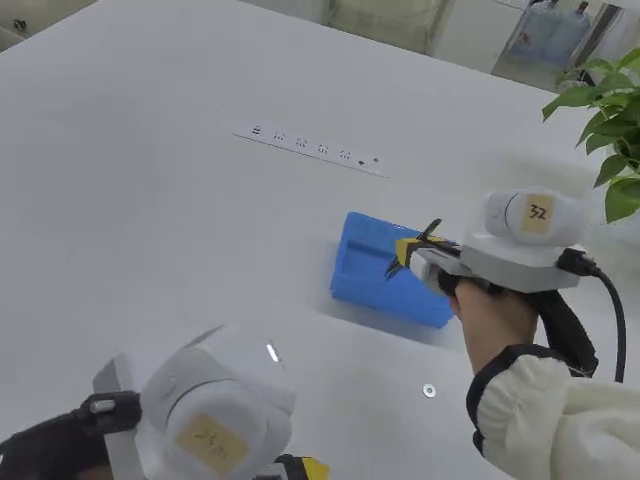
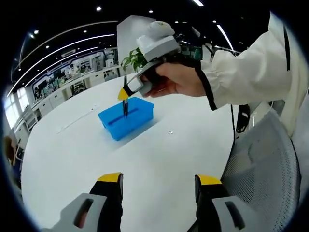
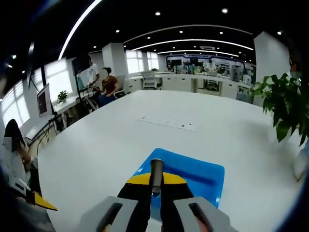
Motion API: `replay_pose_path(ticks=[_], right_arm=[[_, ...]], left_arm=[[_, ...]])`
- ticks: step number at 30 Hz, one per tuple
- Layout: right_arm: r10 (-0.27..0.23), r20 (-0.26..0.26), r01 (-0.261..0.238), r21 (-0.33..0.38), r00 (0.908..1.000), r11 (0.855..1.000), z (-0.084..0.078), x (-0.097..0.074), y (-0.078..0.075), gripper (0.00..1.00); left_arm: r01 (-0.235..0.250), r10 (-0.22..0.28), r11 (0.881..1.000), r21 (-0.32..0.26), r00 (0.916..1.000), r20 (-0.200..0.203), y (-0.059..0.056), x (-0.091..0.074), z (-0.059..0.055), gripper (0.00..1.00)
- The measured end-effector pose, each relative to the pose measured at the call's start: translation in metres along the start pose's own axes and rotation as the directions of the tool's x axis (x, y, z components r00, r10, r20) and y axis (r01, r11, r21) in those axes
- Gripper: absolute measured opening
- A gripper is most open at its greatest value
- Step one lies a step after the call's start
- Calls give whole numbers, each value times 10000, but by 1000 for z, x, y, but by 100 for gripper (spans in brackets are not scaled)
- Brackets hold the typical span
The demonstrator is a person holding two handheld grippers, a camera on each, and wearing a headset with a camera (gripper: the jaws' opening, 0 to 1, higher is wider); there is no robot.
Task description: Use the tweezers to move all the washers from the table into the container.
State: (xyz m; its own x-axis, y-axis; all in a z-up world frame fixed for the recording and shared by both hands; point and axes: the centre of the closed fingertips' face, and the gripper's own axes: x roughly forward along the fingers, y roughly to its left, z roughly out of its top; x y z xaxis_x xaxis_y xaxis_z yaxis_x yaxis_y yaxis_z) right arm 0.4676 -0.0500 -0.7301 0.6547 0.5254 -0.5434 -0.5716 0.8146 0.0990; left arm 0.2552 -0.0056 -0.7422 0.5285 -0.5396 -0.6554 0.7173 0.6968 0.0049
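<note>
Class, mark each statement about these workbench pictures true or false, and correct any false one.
1. The right gripper holds the tweezers above the blue container. True.
2. A washer lies on the table outside the container. True.
3. The left gripper has its jaws shut on a washer. False: the jaws stand open, holding nothing.
4. The plant stands inside the container. False: it stands well apart from it, off to one side.
</note>
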Motion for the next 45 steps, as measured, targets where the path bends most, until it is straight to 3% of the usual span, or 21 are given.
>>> replay_pose_path(ticks=[4,11,19,27,31,34,40,45], right_arm=[[58,-314,-62,-130,9995,9999,-9,6,0,2],[-57,-204,59,83,9998,9999,-10,-2,-7,2],[-394,741,339,741,9965,9967,6,-37,-18,2],[-718,1126,571,1291,9910,9900,-2,-81,-23,2],[-880,1101,696,1605,9900,9846,-14,-96,-24,2],[-959,814,789,1914,9921,9783,-33,-101,-27,2],[-1086,179,1023,2155,9939,9711,-67,-103,-26,2],[-1193,-138,1194,2162,9928,9690,-83,-98,-29,2]], left_arm=[[-11,15,9999,151,9998,-217,-3,2,-4,60],[28,-23,9999,169,9996,-290,-3,4,-6,61],[10,-2,9995,326,9997,-245,-3,3,-4,61],[32,-22,9986,523,9998,-191,-8,1,-3,60],[30,-23,9986,520,9999,-131,-10,-1,-1,60],[44,-39,9986,529,10000,-90,-12,-2,1,60],[138,-130,9978,649,9998,-130,-16,-4,0,60],[159,-144,9975,694,9997,-218,-18,-3,-3,60]])
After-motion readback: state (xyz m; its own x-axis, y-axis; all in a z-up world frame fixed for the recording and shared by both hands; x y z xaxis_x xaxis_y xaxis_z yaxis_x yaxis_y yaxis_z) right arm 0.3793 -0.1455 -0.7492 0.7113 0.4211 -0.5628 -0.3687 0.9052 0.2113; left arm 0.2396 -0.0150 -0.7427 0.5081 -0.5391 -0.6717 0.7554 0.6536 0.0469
